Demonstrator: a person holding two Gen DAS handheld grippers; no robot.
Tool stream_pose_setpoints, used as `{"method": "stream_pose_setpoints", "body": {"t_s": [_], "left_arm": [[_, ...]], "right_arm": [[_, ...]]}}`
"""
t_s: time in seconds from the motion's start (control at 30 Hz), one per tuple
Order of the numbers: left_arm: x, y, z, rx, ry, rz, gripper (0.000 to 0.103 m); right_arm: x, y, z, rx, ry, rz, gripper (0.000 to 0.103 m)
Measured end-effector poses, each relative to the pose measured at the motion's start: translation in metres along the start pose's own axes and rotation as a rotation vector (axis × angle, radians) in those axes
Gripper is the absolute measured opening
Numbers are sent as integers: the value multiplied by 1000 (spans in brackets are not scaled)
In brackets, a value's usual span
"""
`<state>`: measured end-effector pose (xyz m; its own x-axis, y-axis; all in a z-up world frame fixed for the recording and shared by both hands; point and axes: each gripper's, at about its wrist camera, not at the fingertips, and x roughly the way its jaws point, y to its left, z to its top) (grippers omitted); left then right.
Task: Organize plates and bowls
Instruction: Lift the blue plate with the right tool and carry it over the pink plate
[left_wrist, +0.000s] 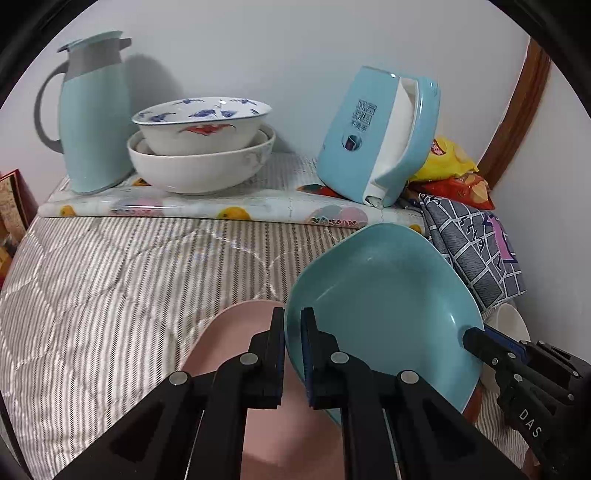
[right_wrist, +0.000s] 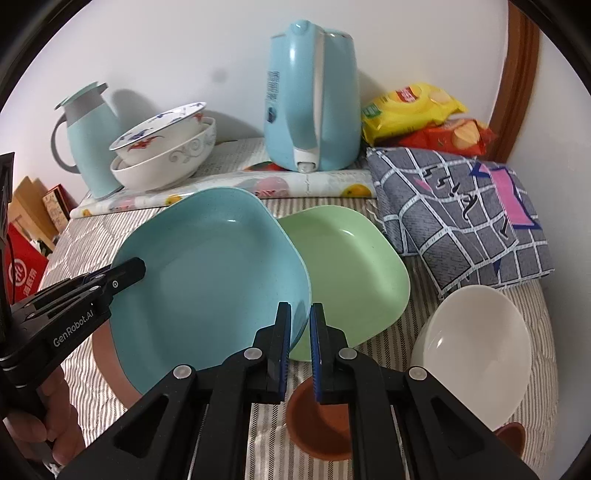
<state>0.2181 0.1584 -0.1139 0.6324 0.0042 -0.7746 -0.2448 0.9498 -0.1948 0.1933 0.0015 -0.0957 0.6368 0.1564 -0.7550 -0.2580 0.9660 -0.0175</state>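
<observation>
Right now you're pinching the blue plate (right_wrist: 214, 266) with both grippers, left gripper (left_wrist: 293, 328) and right gripper (right_wrist: 300, 321) on opposite rims, tilting over the pink plate (left_wrist: 236, 332).

Three plates (right_wrist: 210, 266), five bowls (right_wrist: 476, 354), two jugs (right_wrist: 314, 99), two snack bags (right_wrist: 413, 103)

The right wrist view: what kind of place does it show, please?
Probably a home room rather than a proper kitchen. Dishes lie on a striped quilt, with a kettle, crisp packets and a folded cloth against the wall.
</observation>
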Motion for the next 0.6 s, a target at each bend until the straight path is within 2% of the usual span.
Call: {"method": "stream_pose_setpoints", "body": {"t_s": [0.33, 0.6], "left_arm": [[-24, 20, -14, -37, -17, 25, 9], [-29, 37, -28, -72, -10, 49, 9]], "right_arm": [[-15, 24, -4, -22, -19, 29, 9], [-12, 41, -12, -52, -6, 48, 8]]}}
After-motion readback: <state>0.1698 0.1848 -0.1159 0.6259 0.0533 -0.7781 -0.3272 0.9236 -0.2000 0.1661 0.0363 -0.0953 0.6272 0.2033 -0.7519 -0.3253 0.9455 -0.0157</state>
